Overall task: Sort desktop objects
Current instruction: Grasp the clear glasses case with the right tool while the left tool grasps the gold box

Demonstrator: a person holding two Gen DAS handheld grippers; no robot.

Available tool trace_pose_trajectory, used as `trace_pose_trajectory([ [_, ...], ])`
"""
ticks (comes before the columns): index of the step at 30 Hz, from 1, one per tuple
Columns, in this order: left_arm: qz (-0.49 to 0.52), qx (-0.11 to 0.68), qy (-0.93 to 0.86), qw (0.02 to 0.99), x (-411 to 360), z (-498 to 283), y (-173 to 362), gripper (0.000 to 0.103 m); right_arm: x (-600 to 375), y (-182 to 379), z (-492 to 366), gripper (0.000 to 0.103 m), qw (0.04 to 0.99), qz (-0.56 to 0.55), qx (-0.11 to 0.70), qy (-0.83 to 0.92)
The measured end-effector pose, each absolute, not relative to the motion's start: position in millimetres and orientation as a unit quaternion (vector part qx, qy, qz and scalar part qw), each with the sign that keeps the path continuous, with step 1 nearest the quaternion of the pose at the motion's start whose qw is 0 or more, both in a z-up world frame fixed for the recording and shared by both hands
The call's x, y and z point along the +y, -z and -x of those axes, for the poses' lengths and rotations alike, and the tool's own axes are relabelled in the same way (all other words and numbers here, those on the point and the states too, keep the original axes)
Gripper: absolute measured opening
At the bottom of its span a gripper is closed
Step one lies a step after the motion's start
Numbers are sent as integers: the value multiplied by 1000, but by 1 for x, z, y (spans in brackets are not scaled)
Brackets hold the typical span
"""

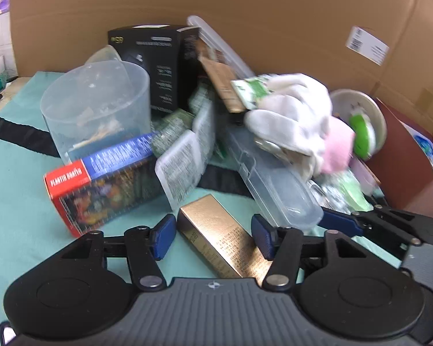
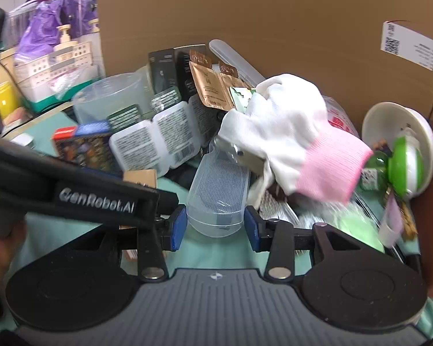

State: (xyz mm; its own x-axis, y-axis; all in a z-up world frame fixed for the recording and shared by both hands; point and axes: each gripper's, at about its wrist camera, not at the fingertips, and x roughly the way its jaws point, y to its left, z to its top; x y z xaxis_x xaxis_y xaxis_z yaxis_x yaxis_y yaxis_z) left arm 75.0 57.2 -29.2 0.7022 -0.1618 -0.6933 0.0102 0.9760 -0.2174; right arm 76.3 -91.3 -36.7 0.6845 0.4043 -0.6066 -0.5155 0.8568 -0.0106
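Note:
A gold box (image 1: pixel 222 239) lies on the teal cloth between the open fingers of my left gripper (image 1: pixel 215 235), with gaps on both sides. A long clear plastic case (image 1: pixel 270 184) lies to its right; in the right wrist view its rounded end (image 2: pixel 216 199) sits between the open fingers of my right gripper (image 2: pixel 215 227), close to both pads. A white and pink glove (image 2: pixel 297 141) rests on the pile over the case. The right gripper (image 1: pixel 343 223) also shows at the right of the left wrist view.
A clear tub (image 1: pixel 98 106), a red and blue box (image 1: pixel 101 184), white blister packs (image 2: pixel 156 141), a black box (image 1: pixel 156 60), gold sachets (image 2: pixel 213 83) and a bowl with a green and white item (image 2: pixel 401 144) crowd the pile. A cardboard wall (image 1: pixel 245 8) stands behind.

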Motion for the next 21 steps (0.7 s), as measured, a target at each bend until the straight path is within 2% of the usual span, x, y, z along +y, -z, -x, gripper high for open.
trace_pose_trajectory([
  [10, 26, 390, 153, 907, 9, -28, 29, 52, -163, 36, 18, 41, 903, 82, 341, -248],
  [15, -15, 386, 137, 912, -8, -22, 29, 57, -168, 24, 32, 44, 913, 94, 318, -238],
  [17, -27, 393, 124, 911, -7, -21, 30, 66, -162, 21, 26, 44, 916, 99, 308, -238],
  [21, -8, 397, 110, 911, 8, -20, 29, 65, -148, 26, 6, 46, 910, 124, 310, -245],
])
